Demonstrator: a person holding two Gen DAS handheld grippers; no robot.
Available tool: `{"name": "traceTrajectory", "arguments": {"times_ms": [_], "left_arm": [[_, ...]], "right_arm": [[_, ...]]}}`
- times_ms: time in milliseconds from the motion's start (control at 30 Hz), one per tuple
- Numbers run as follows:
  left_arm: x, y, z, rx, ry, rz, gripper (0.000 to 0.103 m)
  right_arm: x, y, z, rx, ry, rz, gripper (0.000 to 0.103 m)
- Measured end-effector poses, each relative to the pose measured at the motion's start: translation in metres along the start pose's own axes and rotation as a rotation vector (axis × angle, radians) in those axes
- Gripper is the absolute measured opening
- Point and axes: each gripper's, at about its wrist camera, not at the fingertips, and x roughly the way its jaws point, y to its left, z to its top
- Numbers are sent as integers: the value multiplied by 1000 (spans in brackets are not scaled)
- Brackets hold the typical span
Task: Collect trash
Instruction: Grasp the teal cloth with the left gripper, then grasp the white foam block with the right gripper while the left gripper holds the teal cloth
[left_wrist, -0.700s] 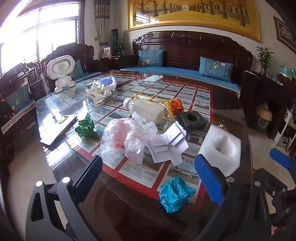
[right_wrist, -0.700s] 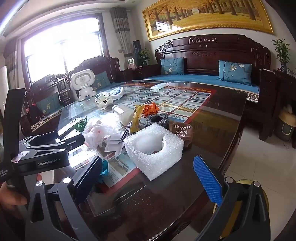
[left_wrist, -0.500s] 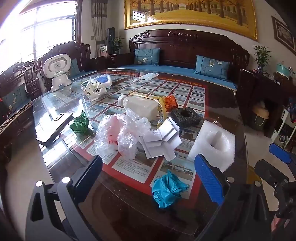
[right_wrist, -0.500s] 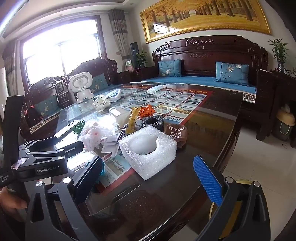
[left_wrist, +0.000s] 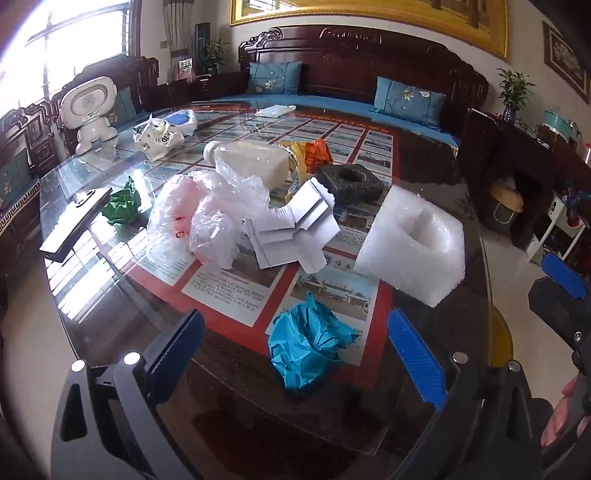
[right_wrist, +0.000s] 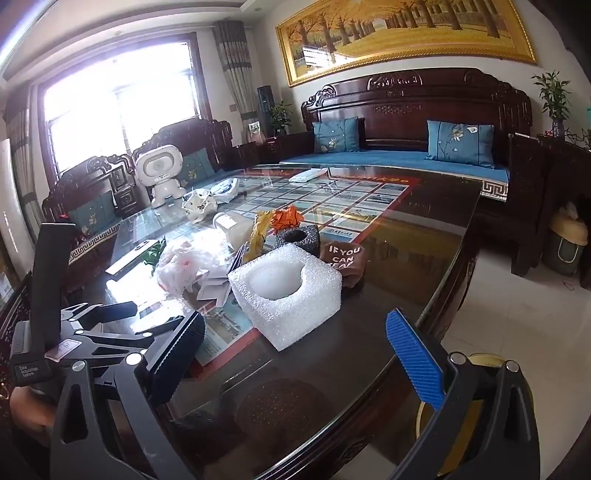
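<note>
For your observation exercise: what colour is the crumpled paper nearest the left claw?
Turquoise blue crumpled paper, clearest in the left wrist view.

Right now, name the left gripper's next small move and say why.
Probably ease the left gripper down onto the crumpled blue paper: its jaws are wide open and empty, and that paper lies nearest, roughly centred between the fingers, apart from the white foam block.

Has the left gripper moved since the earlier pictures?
Yes. The left gripper has come closer to the crumpled blue paper on the table, which now sits between its open jaws.
</note>
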Motion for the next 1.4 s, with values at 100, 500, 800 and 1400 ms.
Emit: {"name": "traceTrajectory", "arguments": {"times_ms": [100,500,800,1400], "left_arm": [[9,-3,2,2,20,18,99],[31,-11,-2,20,114,11,72],[26,3,2,-44,83,-57,33],[3,20,11,-66,0,-79,33]], "right_arm": [[1,-2,-1,0,3,3,95],[5,-2,-1,9,10,31,95],[16,2,-2,-3,44,46,95],[90,-5,25,-196,174,215,95]]}}
